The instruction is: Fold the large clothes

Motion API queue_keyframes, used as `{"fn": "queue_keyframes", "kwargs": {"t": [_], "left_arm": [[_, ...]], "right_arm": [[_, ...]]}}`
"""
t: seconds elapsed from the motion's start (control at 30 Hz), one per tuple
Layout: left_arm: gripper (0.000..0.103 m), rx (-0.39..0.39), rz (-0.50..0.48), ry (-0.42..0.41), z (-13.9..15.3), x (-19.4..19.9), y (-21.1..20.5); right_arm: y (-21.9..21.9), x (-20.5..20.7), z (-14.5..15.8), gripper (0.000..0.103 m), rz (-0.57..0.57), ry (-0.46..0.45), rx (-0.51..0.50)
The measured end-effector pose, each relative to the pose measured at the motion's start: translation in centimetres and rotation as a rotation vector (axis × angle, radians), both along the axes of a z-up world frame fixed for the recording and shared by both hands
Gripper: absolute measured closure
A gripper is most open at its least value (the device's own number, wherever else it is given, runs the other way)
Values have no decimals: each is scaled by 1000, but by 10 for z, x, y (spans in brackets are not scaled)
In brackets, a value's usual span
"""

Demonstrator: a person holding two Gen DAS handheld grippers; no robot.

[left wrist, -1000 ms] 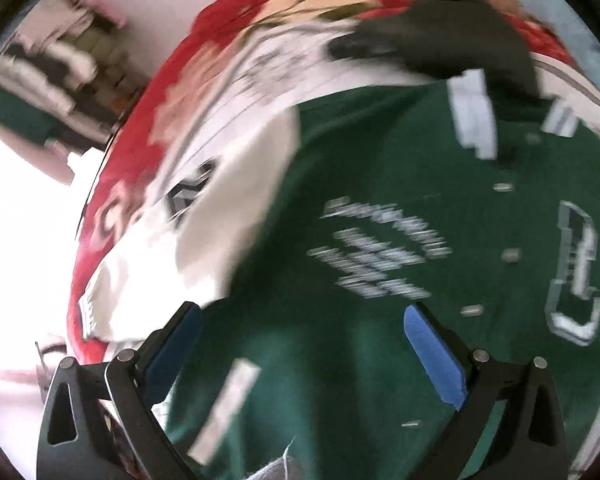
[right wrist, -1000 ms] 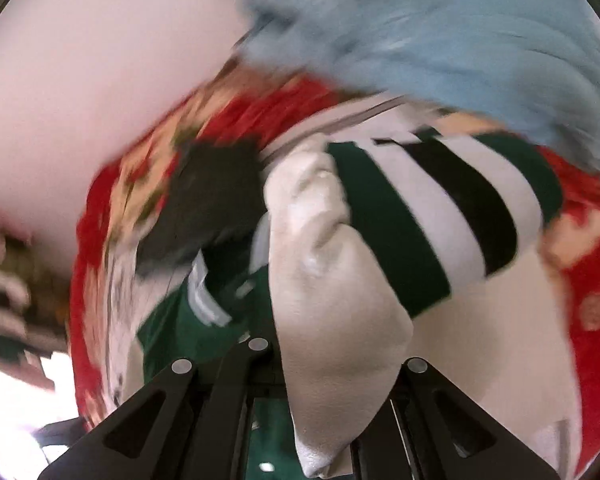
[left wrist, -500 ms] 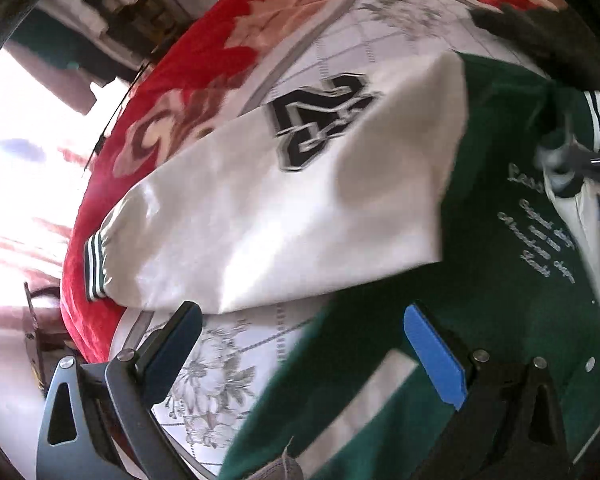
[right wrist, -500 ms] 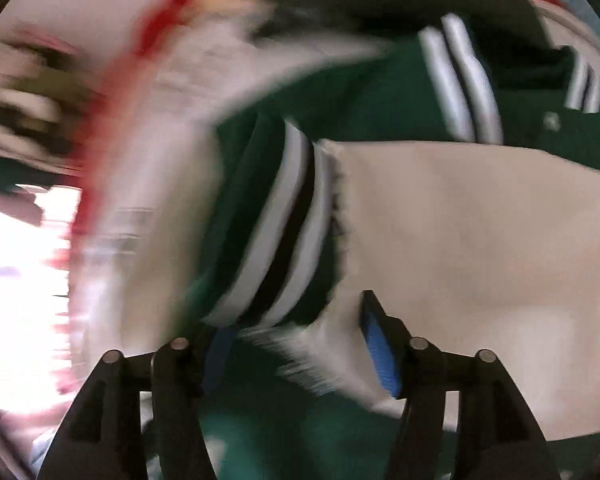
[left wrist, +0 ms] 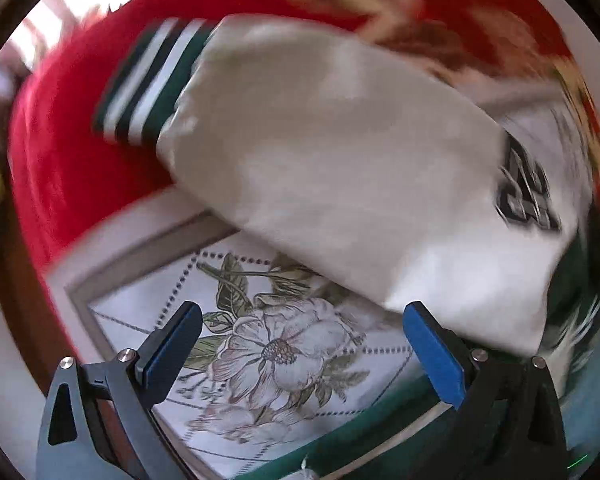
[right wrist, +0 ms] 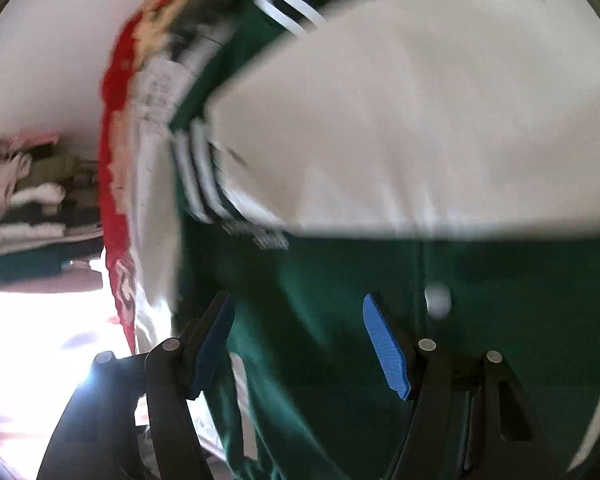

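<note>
A green varsity jacket with white sleeves lies on a bed. In the left wrist view its white sleeve (left wrist: 340,160) stretches across, with a green-and-white striped cuff (left wrist: 148,84) at upper left and a black number patch (left wrist: 524,196) at right. My left gripper (left wrist: 300,344) is open and empty, just below the sleeve over the floral sheet (left wrist: 268,352). In the right wrist view the other white sleeve (right wrist: 420,140) lies folded across the green jacket body (right wrist: 340,320), its striped cuff (right wrist: 200,172) at left. My right gripper (right wrist: 296,340) is open and empty above the green front.
A red floral blanket (left wrist: 80,160) covers the bed around the sheet. Its red edge (right wrist: 114,168) shows in the right wrist view, with a stack of folded clothes (right wrist: 28,216) beyond it at left. A white snap button (right wrist: 438,300) sits on the jacket front.
My right gripper has let go of the sleeve, which now lies across the green body, and has drawn back open. My left gripper has swung left toward the other sleeve's cuff end.
</note>
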State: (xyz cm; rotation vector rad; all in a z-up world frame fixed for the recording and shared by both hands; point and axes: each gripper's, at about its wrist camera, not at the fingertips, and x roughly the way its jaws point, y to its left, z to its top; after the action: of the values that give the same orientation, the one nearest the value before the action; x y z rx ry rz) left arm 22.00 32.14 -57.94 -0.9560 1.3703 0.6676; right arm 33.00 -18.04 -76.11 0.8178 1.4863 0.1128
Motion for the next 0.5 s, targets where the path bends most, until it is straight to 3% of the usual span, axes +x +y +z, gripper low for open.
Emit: {"fn": "queue_keyframes", "kwargs": {"t": [0.1, 0.13, 0.3, 0.47, 0.5], "left_arm": [[2, -78, 135, -37, -21, -4, 26], [2, -72, 150, -41, -23, -3, 32], [3, 57, 197, -54, -22, 22, 69], [41, 140, 285, -35, -24, 39, 102], [56, 169, 293, -36, -22, 42, 106]], "right_arm": [[16, -18, -17, 34, -42, 44, -11], [19, -22, -19, 34, -48, 46, -14], [37, -21, -17, 34, -28, 47, -43], [48, -9, -9, 34, -27, 32, -44], [51, -8, -8, 34, -30, 26, -36]]}}
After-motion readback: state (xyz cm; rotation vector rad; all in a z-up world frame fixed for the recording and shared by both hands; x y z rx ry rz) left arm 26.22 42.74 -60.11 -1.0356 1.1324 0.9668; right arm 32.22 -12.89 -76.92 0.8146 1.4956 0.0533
